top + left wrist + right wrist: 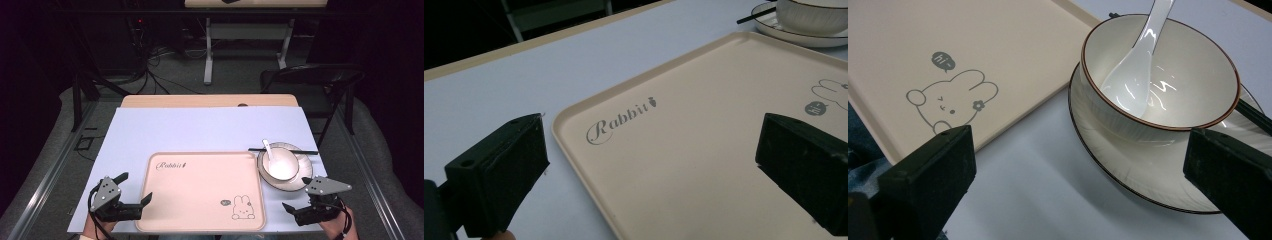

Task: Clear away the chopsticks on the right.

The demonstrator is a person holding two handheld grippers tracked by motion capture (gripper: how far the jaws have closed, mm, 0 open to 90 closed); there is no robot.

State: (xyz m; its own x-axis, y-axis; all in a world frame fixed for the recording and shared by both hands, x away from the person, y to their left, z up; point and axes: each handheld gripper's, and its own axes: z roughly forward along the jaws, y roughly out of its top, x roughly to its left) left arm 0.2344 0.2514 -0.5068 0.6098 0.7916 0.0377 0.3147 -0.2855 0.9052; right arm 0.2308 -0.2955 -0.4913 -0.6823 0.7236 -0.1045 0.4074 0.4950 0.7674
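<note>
Left of the beige rabbit tray (200, 192), the left gripper (134, 190) waits wide open, empty. Right of the tray, the right gripper (295, 197) gapes empty near the stacked bowl (281, 162) (loose spoon (270, 152) inside); a clumsy grab could tip it.

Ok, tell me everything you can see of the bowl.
The bowl is white and glossy, ceramic by the look, with a thin brown line round its rim and faint ribs on its outer wall. It stands upright on a white plate with a dark rim, right of the tray, on the pale blue mat. A white spoon lies inside, its handle leaning over the far rim. Otherwise it looks empty. Black chopsticks lie across the plate behind it. No gripper touches it.
</note>
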